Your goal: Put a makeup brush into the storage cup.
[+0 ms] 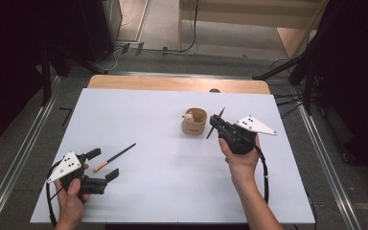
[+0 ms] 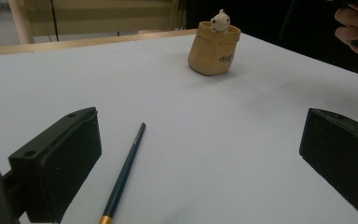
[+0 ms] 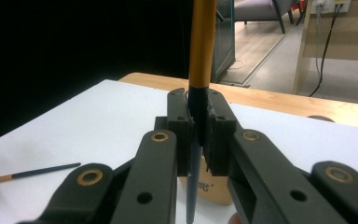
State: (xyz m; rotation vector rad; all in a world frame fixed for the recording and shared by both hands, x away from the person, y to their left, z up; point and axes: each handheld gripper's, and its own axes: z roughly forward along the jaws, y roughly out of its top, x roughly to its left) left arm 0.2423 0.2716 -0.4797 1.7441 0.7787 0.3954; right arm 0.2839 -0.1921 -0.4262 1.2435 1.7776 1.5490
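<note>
Two dark pencils with gold ends are in play — one (image 3: 200, 70) clamped upright in the right gripper (image 1: 220, 123) beside the tan bag-shaped holder (image 1: 194, 121), seemingly for dropping in, the other (image 2: 123, 175) flat between the left gripper's (image 1: 100, 164) wide-open jaws.

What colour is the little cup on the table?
Tan, with a small white figure at its rim; the cup shows best in the left gripper view.

White surface (image 1: 139, 191) on wooden tabletop (image 1: 172, 83). Grey carpet floor (image 1: 24, 124), metal rails (image 1: 19, 163) both sides. Black curtains (image 1: 9, 57) flank. Light wood furniture (image 1: 268, 14) behind, cables (image 1: 191, 28) trailing.
</note>
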